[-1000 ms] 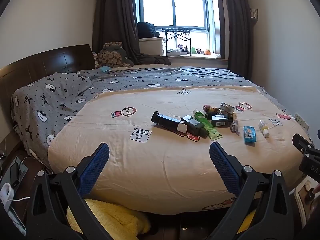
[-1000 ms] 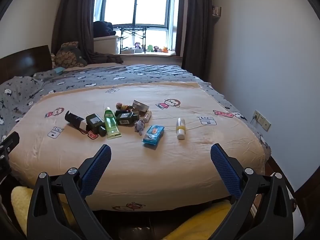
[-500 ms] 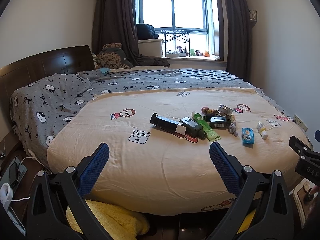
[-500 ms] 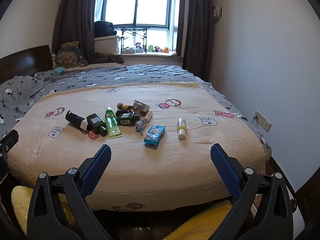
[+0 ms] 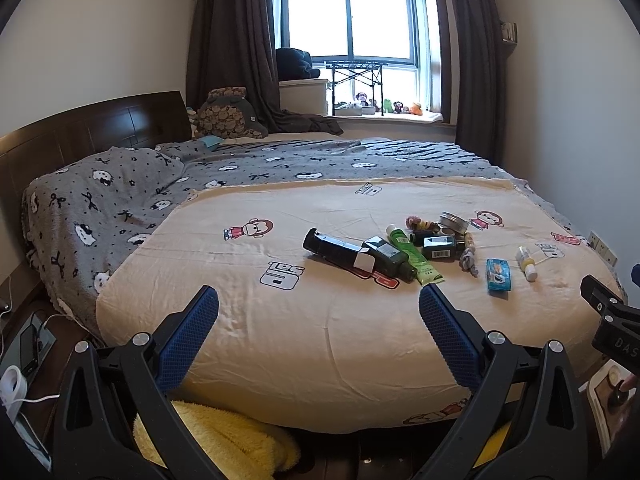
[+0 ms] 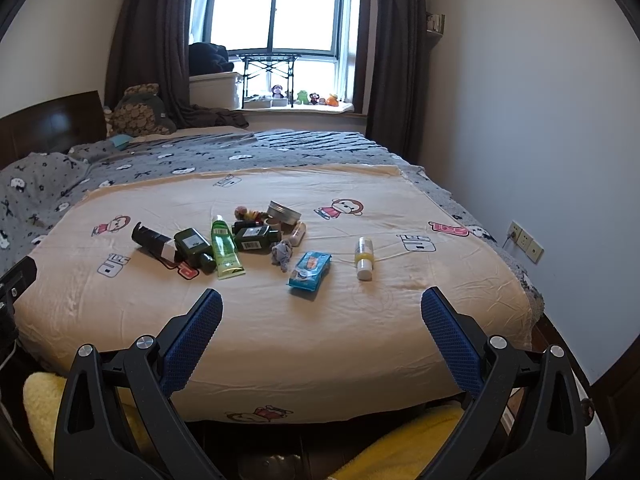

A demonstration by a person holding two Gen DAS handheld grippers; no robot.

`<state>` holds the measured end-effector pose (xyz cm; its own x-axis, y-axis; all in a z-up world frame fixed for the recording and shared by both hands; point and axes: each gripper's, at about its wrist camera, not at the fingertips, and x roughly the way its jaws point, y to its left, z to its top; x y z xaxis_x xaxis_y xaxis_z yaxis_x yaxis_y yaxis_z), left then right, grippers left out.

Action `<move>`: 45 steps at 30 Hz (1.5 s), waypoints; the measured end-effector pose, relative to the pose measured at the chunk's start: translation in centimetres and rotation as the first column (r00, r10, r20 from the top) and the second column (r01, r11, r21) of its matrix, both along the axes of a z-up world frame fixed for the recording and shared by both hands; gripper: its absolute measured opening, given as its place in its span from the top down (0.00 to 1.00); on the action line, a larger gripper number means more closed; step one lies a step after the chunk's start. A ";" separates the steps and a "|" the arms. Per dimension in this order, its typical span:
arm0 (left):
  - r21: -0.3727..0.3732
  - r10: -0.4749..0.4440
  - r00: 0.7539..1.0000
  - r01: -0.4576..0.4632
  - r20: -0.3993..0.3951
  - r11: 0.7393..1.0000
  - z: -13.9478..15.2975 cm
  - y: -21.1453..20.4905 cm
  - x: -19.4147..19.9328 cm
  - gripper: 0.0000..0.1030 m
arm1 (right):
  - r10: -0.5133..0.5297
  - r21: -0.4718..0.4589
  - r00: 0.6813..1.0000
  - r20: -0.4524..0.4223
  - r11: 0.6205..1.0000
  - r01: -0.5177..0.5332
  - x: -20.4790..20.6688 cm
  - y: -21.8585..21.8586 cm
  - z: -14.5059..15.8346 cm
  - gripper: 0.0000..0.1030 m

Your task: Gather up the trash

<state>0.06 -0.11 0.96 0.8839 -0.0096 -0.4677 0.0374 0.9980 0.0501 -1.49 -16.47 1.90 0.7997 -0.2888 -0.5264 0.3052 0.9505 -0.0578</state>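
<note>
Several pieces of trash lie clustered on the beige bed sheet (image 5: 280,328): a black tube (image 5: 332,250), a dark green bottle (image 5: 390,258), a green tube (image 5: 414,254), a second dark bottle (image 5: 440,247), a round tin (image 5: 453,222), a blue wipes pack (image 5: 498,275) and a small white-yellow bottle (image 5: 526,262). In the right wrist view the same green tube (image 6: 225,246), wipes pack (image 6: 310,270) and white-yellow bottle (image 6: 364,258) show. My left gripper (image 5: 319,308) is open and empty, short of the pile. My right gripper (image 6: 322,310) is open and empty, near the bed's foot.
A grey patterned blanket (image 5: 120,200) and dark headboard (image 5: 80,132) lie to the left. A wall with sockets (image 6: 528,242) borders the bed on the right. Yellow fluffy fabric (image 5: 216,440) lies below the bed edge. A cable and devices (image 5: 24,356) sit at lower left.
Both views have shifted slightly, with the trash pile a little farther off and higher in the left wrist frame. Both grippers stay open and nothing was picked up.
</note>
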 end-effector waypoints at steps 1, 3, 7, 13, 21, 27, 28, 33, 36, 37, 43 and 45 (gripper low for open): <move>-0.001 0.000 1.000 0.000 0.002 1.000 0.0 0.0 0.0 0.08 | 0.000 0.000 1.000 0.000 1.000 0.000 0.0 0.0 0.0 0.03; -0.002 0.000 1.000 0.000 0.004 1.000 0.0 0.0 -0.1 0.08 | 0.001 0.000 1.000 0.000 1.000 -0.001 0.0 0.0 0.0 0.03; -0.003 -0.002 1.000 0.002 0.007 1.000 0.2 0.0 0.0 0.08 | 0.002 0.003 1.000 0.001 1.000 -0.002 0.0 -0.1 0.0 0.03; -0.002 -0.004 1.000 0.004 0.011 1.000 0.2 -0.1 -0.1 0.08 | 0.002 0.004 1.000 0.001 1.000 -0.002 0.1 -0.2 0.1 0.03; -0.010 -0.003 1.000 0.003 0.012 1.000 0.3 0.2 -0.2 0.08 | 0.002 0.003 1.000 0.000 1.000 -0.002 0.0 -0.2 0.1 0.03; -0.012 -0.002 1.000 0.002 0.011 1.000 0.2 0.2 -0.2 0.08 | -0.002 0.005 1.000 0.000 1.000 0.002 0.0 -0.3 0.0 0.03; -0.010 -0.001 1.000 0.001 0.010 1.000 0.2 0.1 -0.1 0.08 | -0.001 0.005 1.000 0.000 1.000 0.001 0.0 -0.3 0.0 0.03; -0.006 -0.003 1.000 0.003 0.001 1.000 -0.4 0.1 0.1 0.08 | 0.014 0.015 1.000 -0.007 1.000 -0.014 0.2 -0.5 -0.5 0.03; -0.009 -0.012 1.000 0.012 -0.002 1.000 -0.9 0.0 0.4 0.08 | 0.019 0.034 1.000 -0.013 0.999 -0.018 0.4 -0.9 -1.2 0.03; -0.010 -0.014 1.000 0.014 -0.004 1.000 -1.2 0.0 0.5 0.08 | 0.018 0.039 1.000 -0.015 0.999 -0.017 0.5 -1.1 -1.4 0.03; -0.017 -0.018 0.999 0.018 -0.040 1.000 -3.3 0.0 2.1 0.08 | 0.024 0.063 1.000 0.005 0.998 -0.025 0.8 -2.1 -3.0 0.03; -0.017 -0.023 0.998 0.023 -0.059 1.000 -4.3 -0.1 2.8 0.08 | 0.014 0.051 1.000 0.007 0.999 -0.015 1.1 -2.5 -3.8 0.03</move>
<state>2.85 -0.18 -3.32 0.8542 -0.0376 -0.5186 0.0627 0.9975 0.0311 -0.40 -18.92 -1.90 0.8073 -0.2501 -0.5346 0.2916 0.9565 -0.0072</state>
